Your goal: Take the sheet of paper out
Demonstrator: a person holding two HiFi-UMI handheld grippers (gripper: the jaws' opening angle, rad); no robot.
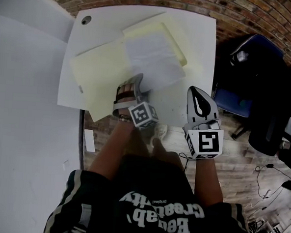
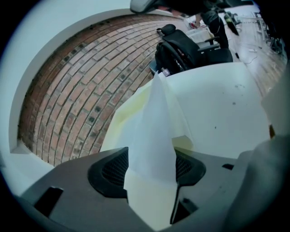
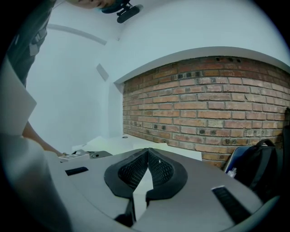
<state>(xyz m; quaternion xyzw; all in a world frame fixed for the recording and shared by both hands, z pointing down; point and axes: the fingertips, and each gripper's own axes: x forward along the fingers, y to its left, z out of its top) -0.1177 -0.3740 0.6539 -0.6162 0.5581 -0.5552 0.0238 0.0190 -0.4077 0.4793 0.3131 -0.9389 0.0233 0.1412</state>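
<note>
A white sheet of paper [image 1: 154, 52] lies on an open pale yellow folder [image 1: 96, 71] on the white table [image 1: 195, 23]. My left gripper [image 1: 133, 85] is at the sheet's near corner, rolled on its side. In the left gripper view the sheet [image 2: 154, 131] runs through the gap of the left gripper [image 2: 152, 170], whose pads stand apart on either side of it, and it rises to a peak ahead over the folder [image 2: 120, 120]. My right gripper [image 1: 200, 97] hovers over the table's near right part. It is shut with nothing in it [image 3: 147, 158].
A black office chair and dark bag [image 1: 256, 71] stand right of the table, close to the right gripper. A brick wall [image 1: 240, 11] runs behind. A cable hole [image 1: 86, 20] is at the table's far left corner. Wooden floor with cables [image 1: 269, 180] lies at the right.
</note>
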